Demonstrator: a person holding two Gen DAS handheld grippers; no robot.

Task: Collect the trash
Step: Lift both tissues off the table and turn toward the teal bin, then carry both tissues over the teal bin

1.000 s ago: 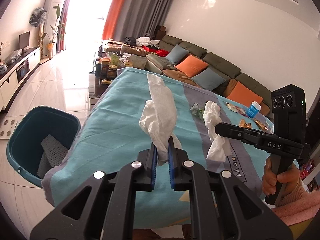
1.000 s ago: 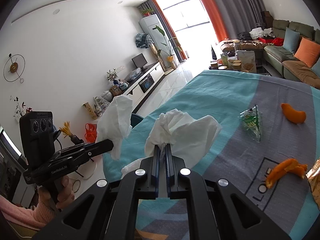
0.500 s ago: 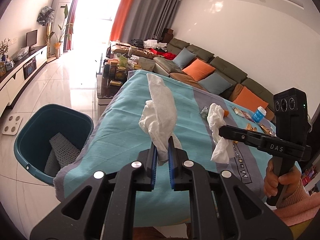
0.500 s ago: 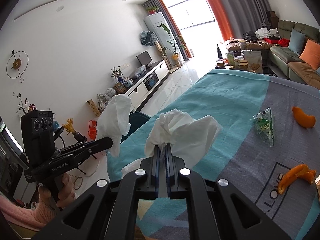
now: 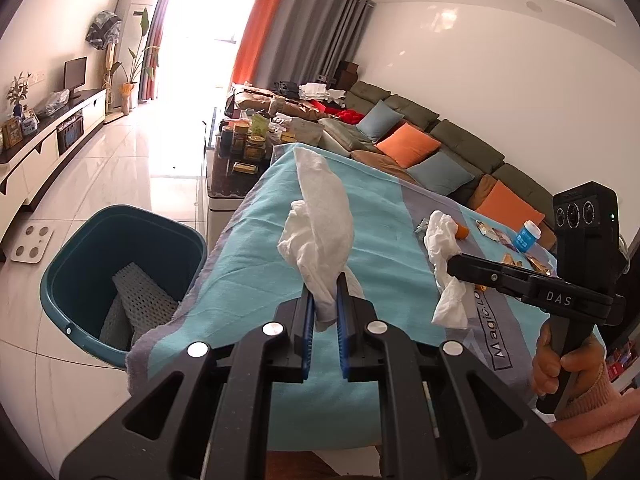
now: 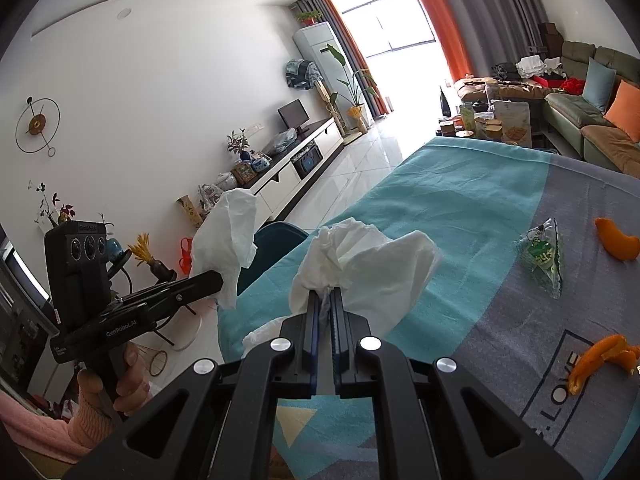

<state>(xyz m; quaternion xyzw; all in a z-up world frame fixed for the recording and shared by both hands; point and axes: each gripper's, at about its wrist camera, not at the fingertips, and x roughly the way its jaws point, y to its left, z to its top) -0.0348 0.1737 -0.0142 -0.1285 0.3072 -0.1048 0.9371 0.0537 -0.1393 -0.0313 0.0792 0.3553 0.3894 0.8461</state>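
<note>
Tissue [image 5: 320,224], white and crumpled, stands up from the left tool [image 5: 324,312], clamped between its blue pads. Right tool [image 6: 326,308] is likewise clenched on a second crumpled tissue [image 6: 368,264], seen to the right of the left tool. Both hover over a teal and grey cloth on the counter [image 5: 260,248]. Down and left of the left tool, a teal bin [image 5: 80,280] sits on the floor. Ahead and right of the right tool lie orange peels [image 6: 600,356] and a green wrapper [image 6: 544,256].

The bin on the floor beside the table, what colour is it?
The bin is dark teal, with a grey perforated sheet inside. The left wrist view shows it best.
</note>
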